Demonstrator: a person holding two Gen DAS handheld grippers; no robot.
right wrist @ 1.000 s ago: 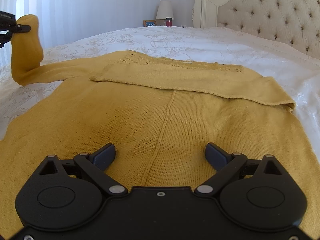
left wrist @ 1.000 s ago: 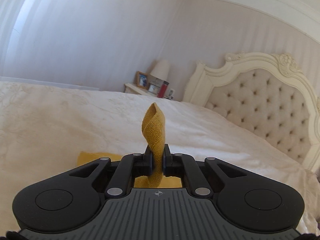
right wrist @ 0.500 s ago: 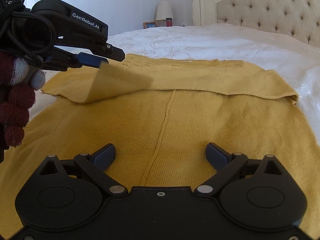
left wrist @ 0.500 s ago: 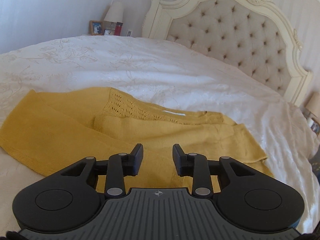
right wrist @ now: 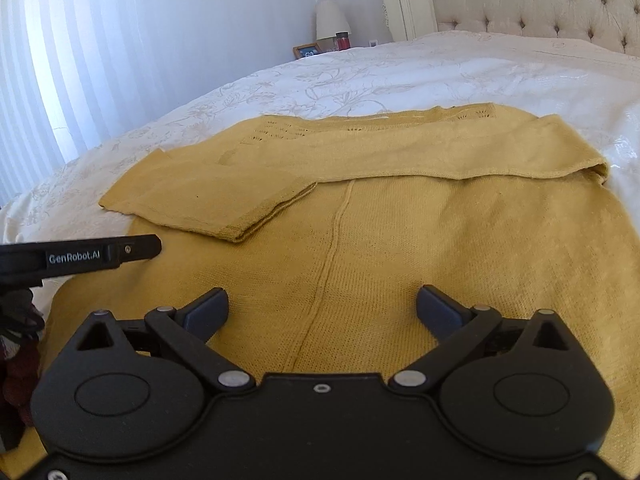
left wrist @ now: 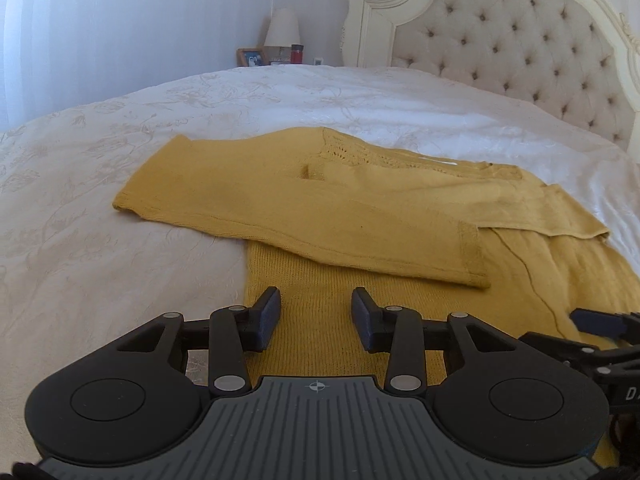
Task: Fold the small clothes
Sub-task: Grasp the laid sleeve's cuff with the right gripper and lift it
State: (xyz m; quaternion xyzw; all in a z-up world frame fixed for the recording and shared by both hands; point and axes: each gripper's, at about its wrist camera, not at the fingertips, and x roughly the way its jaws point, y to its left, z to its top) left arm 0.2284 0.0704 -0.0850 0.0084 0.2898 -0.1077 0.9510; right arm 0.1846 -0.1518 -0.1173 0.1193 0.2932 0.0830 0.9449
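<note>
A mustard-yellow knit sweater (left wrist: 360, 216) lies flat on the white bed, also in the right wrist view (right wrist: 400, 232). Both sleeves are folded across its body: the left sleeve (left wrist: 280, 208) and the right sleeve (right wrist: 440, 152). My left gripper (left wrist: 316, 312) is open and empty, low over the sweater's left lower edge. My right gripper (right wrist: 322, 308) is wide open and empty over the sweater's lower middle, astride the centre seam (right wrist: 328, 264). The left gripper's finger (right wrist: 132, 250) shows at the left of the right wrist view.
A white embroidered bedspread (left wrist: 120, 152) surrounds the sweater. A tufted cream headboard (left wrist: 520, 48) stands at the back right. A nightstand with a lamp (left wrist: 282, 30), a photo frame and a red cup sits in the far corner. A striped wall runs along the left.
My left gripper carried the left sleeve across the sweater's body, opened and let it go, then drew back toward the sweater's lower left. The right gripper stayed in place, open.
</note>
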